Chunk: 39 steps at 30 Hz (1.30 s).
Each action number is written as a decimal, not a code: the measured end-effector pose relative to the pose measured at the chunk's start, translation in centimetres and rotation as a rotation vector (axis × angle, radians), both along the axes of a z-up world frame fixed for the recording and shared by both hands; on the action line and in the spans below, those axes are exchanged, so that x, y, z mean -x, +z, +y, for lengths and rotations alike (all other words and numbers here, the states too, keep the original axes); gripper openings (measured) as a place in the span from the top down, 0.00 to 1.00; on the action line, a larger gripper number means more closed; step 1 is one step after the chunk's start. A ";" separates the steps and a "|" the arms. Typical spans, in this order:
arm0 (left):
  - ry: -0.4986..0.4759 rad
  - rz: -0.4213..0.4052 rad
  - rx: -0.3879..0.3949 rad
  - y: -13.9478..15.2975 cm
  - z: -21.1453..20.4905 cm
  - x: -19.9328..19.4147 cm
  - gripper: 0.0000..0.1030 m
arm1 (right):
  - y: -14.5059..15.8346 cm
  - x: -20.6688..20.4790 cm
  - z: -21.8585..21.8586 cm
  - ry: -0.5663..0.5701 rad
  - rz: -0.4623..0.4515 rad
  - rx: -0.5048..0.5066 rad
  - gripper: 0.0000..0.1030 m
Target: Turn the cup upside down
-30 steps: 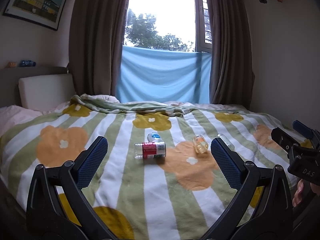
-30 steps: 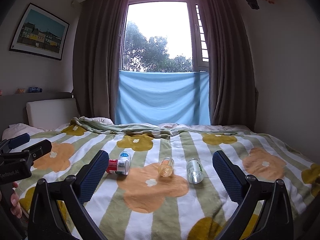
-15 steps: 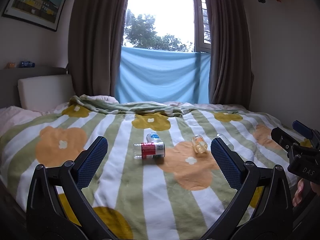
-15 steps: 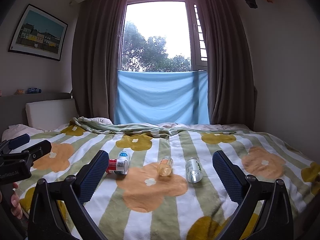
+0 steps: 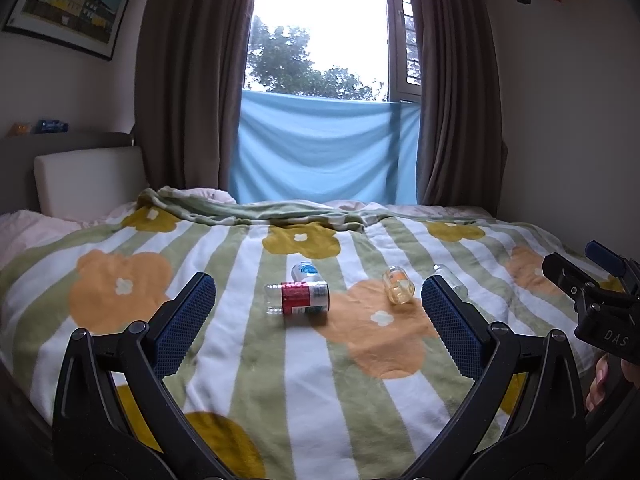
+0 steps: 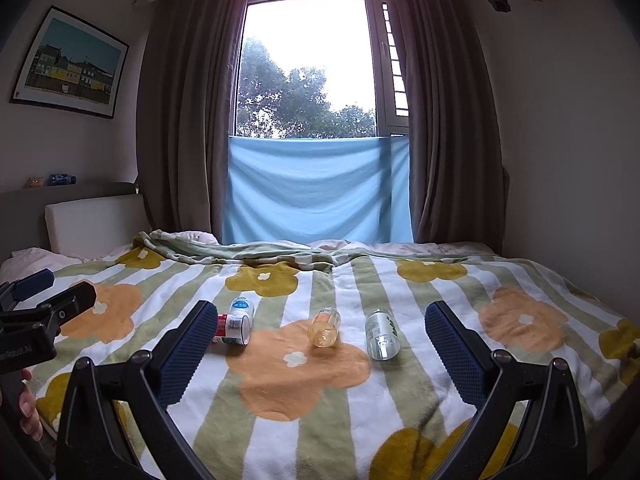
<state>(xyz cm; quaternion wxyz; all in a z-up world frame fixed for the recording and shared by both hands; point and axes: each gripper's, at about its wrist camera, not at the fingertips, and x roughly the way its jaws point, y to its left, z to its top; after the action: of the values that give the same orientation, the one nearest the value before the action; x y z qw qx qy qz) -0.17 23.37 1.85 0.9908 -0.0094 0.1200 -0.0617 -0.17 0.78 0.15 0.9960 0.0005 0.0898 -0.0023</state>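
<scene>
Several small clear containers lie on their sides on the flowered blanket. A red-labelled one (image 5: 298, 298) (image 6: 232, 329) lies crosswise, with a blue-and-white labelled one (image 5: 305, 271) (image 6: 241, 307) just behind it. An amber-tinted cup (image 5: 397, 290) (image 6: 324, 326) lies to the right, and a clear green-labelled one (image 6: 382, 333) (image 5: 450, 280) farther right. My left gripper (image 5: 318, 312) is open and empty, short of the red-labelled one. My right gripper (image 6: 320, 340) is open and empty, short of the amber cup.
The bed's striped blanket (image 5: 280, 380) fills the foreground, bunched at the far edge (image 6: 248, 252). A white headboard cushion (image 5: 88, 176) stands at the left. Brown curtains and a blue cloth (image 6: 316, 188) hang at the window behind. Each gripper shows at the other view's edge.
Both views have shifted slightly; the containers lie where they were and both grippers stay open.
</scene>
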 end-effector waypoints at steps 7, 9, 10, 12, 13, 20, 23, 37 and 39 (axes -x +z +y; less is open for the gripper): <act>0.017 0.025 -0.011 -0.8 0.5 -0.9 0.00 | 0.3 -1.5 -0.6 0.012 0.046 -0.004 0.00; 0.021 0.036 -0.003 -1.1 0.9 -1.3 0.00 | 0.6 -3.0 -0.9 0.022 0.086 0.004 0.00; 0.023 0.044 0.002 -1.3 1.2 -1.6 0.00 | 0.7 -3.9 -1.0 0.028 0.102 0.016 0.00; 0.025 0.058 0.008 -1.7 1.5 -2.0 0.00 | 0.8 -5.7 -1.0 0.038 0.129 0.042 0.00; 0.028 0.066 0.008 -2.0 1.7 -2.3 0.00 | 0.8 -6.8 -1.1 0.046 0.149 0.049 0.00; 0.047 0.121 0.025 -3.6 3.4 -4.0 0.00 | 0.0 -16.6 -2.0 0.131 0.320 0.020 0.00; 0.059 0.146 0.040 -4.4 4.3 -4.8 0.00 | -1.2 -21.9 -2.3 0.156 0.428 0.002 0.00; 0.107 0.239 0.034 -7.5 6.3 -8.4 0.00 | -10.8 -40.4 -2.8 0.154 0.872 -0.137 0.05; 0.112 0.250 0.035 -7.8 6.4 -8.8 0.00 | -12.5 -41.8 -2.8 0.141 0.925 -0.155 0.07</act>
<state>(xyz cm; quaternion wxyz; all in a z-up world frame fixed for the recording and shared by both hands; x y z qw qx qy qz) 8.66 29.80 -5.98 0.9697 -0.0409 0.2406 -0.0066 41.65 -2.07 -12.32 0.8462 0.0680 0.5236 0.0719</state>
